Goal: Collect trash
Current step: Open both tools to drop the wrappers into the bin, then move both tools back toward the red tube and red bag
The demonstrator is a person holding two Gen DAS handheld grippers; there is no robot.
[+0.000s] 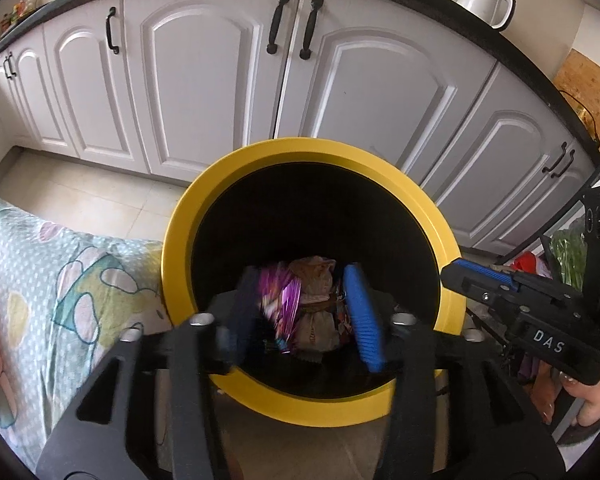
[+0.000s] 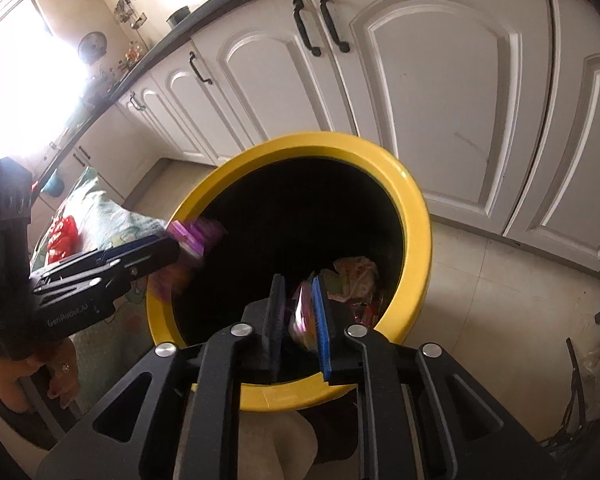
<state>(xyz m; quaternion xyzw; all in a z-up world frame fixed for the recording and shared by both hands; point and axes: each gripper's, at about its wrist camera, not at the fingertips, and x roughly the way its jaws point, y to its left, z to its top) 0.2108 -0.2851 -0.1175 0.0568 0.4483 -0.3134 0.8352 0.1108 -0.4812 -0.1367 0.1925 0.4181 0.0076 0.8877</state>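
Currently both grippers sit over the bin. Left gripper jaws wide, purple wrapper loose between them. Right gripper jaws narrow, pink wrapper between; grip unclear.

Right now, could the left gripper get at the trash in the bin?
Probably yes: the left gripper hangs over the bin's open mouth, with the trash straight below. Only a purple wrapper between its open jaws is in the way.
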